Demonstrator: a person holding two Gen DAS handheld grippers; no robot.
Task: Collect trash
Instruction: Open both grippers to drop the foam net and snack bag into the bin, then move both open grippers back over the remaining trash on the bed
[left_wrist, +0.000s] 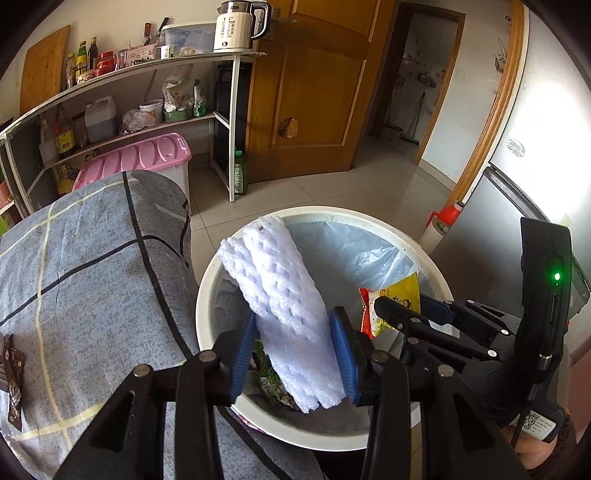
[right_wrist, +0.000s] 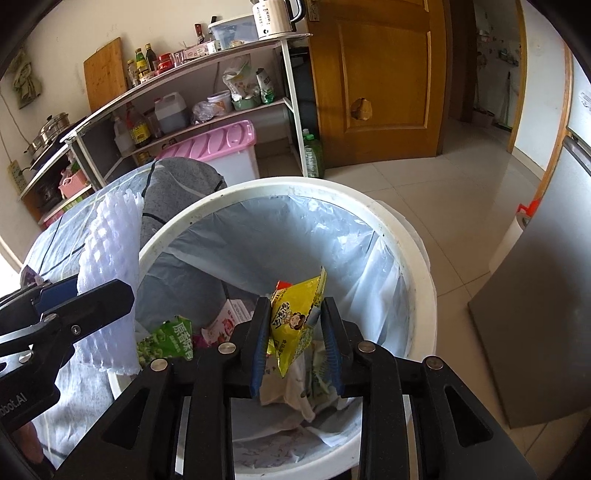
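My left gripper (left_wrist: 295, 354) is shut on a white foam fruit net (left_wrist: 280, 291) and holds it over the left side of a white trash bin (left_wrist: 207, 295) lined with a grey bag. My right gripper (right_wrist: 295, 343) is shut on a yellow snack wrapper (right_wrist: 295, 317) and holds it over the bin's (right_wrist: 421, 258) opening. In the left wrist view the right gripper (left_wrist: 399, 314) and the wrapper (left_wrist: 399, 295) show at the right. In the right wrist view the left gripper (right_wrist: 74, 306) and the foam net (right_wrist: 110, 266) show at the left. Several wrappers lie inside the bin (right_wrist: 166, 339).
A table under a grey checked cloth (left_wrist: 92, 277) stands left of the bin, with brown packets (left_wrist: 13, 376) on its left edge. Behind are a pink-lidded box (left_wrist: 147, 158), a shelf rack (left_wrist: 147, 92), a wooden door (left_wrist: 314, 92) and a fridge (right_wrist: 546, 295) at the right.
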